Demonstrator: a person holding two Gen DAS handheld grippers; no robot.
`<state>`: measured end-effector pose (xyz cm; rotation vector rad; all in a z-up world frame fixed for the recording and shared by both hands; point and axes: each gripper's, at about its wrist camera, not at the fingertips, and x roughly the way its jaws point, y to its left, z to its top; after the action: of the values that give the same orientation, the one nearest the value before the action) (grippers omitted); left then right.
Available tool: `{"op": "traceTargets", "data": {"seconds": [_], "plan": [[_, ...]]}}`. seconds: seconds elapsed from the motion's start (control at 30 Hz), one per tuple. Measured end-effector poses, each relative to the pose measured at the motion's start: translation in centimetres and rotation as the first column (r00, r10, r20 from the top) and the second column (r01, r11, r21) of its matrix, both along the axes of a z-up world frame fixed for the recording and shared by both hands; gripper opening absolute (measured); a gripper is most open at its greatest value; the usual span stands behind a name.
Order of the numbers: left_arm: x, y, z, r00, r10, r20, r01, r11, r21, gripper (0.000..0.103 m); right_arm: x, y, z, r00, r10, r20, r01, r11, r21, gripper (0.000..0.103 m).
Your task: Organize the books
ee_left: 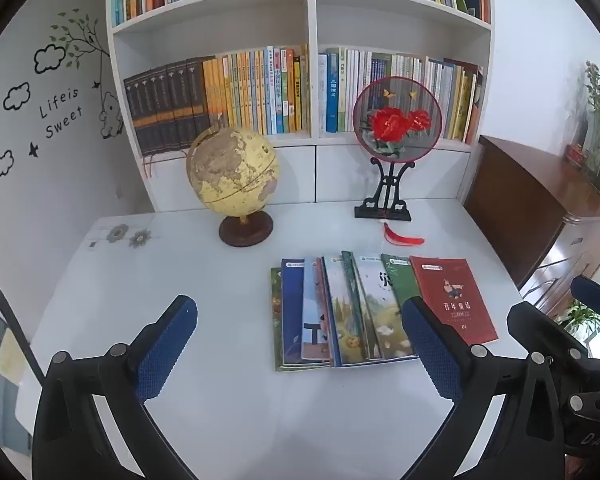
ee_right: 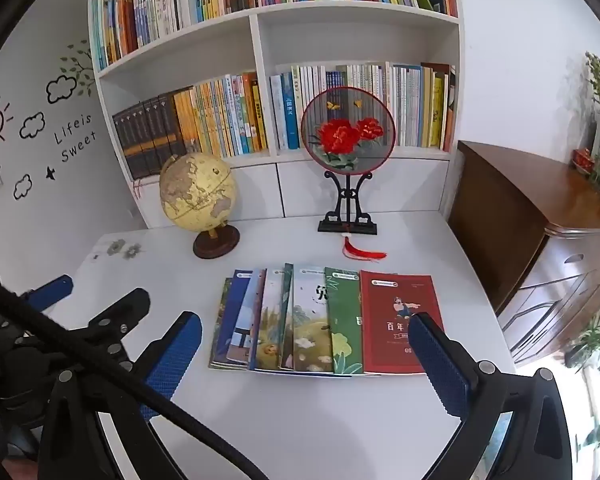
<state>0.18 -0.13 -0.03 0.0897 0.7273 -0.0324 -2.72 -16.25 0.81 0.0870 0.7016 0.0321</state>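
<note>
Books: a row of thin picture books (ee_left: pixel 364 312) lies flat on the white table (ee_left: pixel 180 264), fanned out so each one partly covers the next.
Where they are: near the front middle of the table, this side of the globe and the fan.
Red book: the red book (ee_right: pixel 396 316) is at the right end of the row and lies on top (it has a little cartoon man on the cover).
Green book: the green book (ee_right: pixel 344 320) lies just left of the red one, tucked partly under it.
Left gripper: the left gripper (ee_left: pixel 300 344) hangs over the front of the table, tipped down, with its blue fingers spread wide and nothing between them.
Right gripper: the right gripper (ee_right: pixel 306 364) is beside it, also tipped down, jaws wide apart and holding nothing.
Touching: I cannot tell that either gripper touches a book.
Globe: a yellow globe (ee_left: pixel 232 172) stands on a round brown foot at the back of the table.
Fan: a round fan (ee_left: pixel 396 120) with red flowers stands upright on a black stand, to the right of the globe.
Tassel: a red tassel (ee_left: pixel 400 236) lies on the table between the stand and the books.
Shelf: a white bookshelf (ee_left: pixel 312 20) full of upright books stands behind the table.
</note>
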Motion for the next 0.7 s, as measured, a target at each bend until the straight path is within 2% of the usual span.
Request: {"op": "traceTargets", "data": {"seconds": [0.1, 0.17, 0.23, 0.27, 0.4, 0.53, 0.7], "plan": [[0.2, -0.5, 0.1, 1.000, 0.001, 0.006, -0.001, 1.000, 0.011, 0.102, 0.0, 0.2, -0.2, 1.000, 0.003, -0.013, -0.003, 1.000, -0.007, 0.103], [0.3, -0.2, 1.0, 1.000, -0.007, 0.024, 0.008, 1.000, -0.024, 0.102, 0.4, 0.3, 0.0, 1.000, -0.001, -0.030, 0.001, 1.000, -0.002, 0.103], [0.7, -0.2, 1.3, 1.000, -0.011, 0.015, 0.012, 1.000, -0.023, 0.102, -0.4, 0.0, 0.3, 1.000, -0.004, -0.019, 0.004, 1.000, 0.011, 0.103], [0.6, 0.5, 1.2, 1.000, -0.014, 0.020, 0.015, 0.999, -0.045, 0.102, 0.1, -0.4, 0.2, 0.999, -0.003, -0.039, 0.004, 1.000, 0.018, 0.103], [0.8, 0.6, 0.6, 0.999, -0.020, 0.031, 0.022, 0.998, -0.051, 0.102, 1.5, -0.3, -0.1, 0.997, -0.015, -0.081, 0.018, 0.999, 0.030, 0.103], [0.8, 0.7, 0.8, 0.999, -0.020, 0.050, 0.022, 0.999, -0.036, 0.102, 1.7, -0.2, -0.3, 0.996, -0.025, -0.086, 0.028, 0.999, 0.031, 0.103], [0.9, 1.2, 1.1, 0.998, -0.012, 0.060, 0.016, 0.997, -0.072, 0.102, 1.8, 0.0, -0.4, 0.996, -0.017, -0.090, 0.020, 1.000, 0.022, 0.103]]}}
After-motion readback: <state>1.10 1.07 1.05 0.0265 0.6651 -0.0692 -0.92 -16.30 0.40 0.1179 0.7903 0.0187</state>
